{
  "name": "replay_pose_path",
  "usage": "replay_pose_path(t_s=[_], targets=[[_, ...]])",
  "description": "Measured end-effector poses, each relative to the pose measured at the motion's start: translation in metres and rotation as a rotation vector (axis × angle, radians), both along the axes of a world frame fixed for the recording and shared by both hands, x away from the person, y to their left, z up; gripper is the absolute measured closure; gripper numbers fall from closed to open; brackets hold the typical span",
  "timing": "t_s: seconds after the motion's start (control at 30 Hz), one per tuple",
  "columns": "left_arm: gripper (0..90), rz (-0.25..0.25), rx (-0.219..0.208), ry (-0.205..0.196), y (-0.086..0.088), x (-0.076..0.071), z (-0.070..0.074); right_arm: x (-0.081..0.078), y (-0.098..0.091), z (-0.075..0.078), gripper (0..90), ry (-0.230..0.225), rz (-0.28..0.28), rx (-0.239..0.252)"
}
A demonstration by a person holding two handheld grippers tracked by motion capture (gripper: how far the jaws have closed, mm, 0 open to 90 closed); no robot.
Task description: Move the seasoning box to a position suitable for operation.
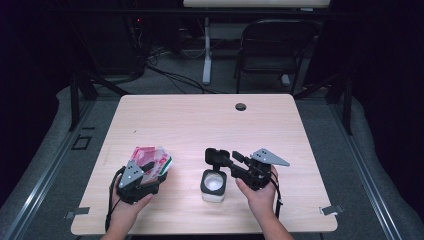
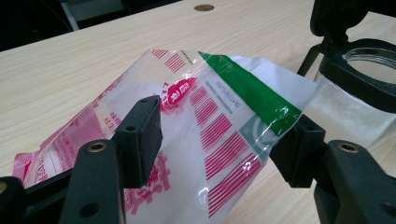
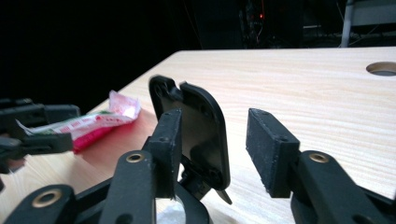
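A: Pale wood table (image 1: 200,120), dark room behind. Where's everything?

B: Left gripper (image 1: 141,176) is clamped on the red-and-green bag (image 1: 152,160), left of the container (image 1: 213,186). Right gripper (image 1: 227,159) stands wide, flip lid (image 3: 198,130) between its jaws, unpinched.

A: Advice?

B: I'd prop the lid fully back, then tip the bag's corner over the mouth slowly

Noted on pale wooden table (image 1: 200,120): left gripper (image 1: 152,167), near left, clamped on red-and-white plastic bag (image 1: 150,157); right gripper (image 1: 225,159), near centre, spread beside raised black lid (image 1: 216,156) of white-filled container (image 1: 213,186).
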State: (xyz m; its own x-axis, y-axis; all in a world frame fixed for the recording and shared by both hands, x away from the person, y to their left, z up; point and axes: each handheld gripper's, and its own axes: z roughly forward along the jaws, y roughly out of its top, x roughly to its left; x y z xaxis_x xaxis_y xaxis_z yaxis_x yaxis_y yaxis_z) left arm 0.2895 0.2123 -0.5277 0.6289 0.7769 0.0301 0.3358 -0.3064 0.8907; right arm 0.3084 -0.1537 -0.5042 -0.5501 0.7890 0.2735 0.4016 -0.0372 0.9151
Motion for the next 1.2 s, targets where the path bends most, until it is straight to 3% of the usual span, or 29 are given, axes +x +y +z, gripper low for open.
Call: replay_pose_path(t_s=[0.2,0.57,0.7,0.93,1.2], targets=[[39.9,0.007,0.006,0.0,0.003,-0.002,0.001,0.007,0.003,-0.004,54.3,0.009,0.039,-0.021],[40.0,0.03,-0.016,-0.002,0.009,0.001,0.001,0.011,0.008,-0.006,67.1,0.012,0.095,-0.096],[39.9,0.039,-0.026,-0.007,0.011,0.001,0.002,0.012,0.008,-0.006,72.8,0.009,0.088,-0.109],[40.0,0.043,-0.046,0.006,0.018,0.004,0.002,0.015,0.005,-0.006,75.0,0.005,0.115,-0.114],[40.0,0.064,-0.065,-0.008,0.03,0.002,0.006,0.014,0.002,-0.005,77.4,-0.011,0.122,-0.151]])
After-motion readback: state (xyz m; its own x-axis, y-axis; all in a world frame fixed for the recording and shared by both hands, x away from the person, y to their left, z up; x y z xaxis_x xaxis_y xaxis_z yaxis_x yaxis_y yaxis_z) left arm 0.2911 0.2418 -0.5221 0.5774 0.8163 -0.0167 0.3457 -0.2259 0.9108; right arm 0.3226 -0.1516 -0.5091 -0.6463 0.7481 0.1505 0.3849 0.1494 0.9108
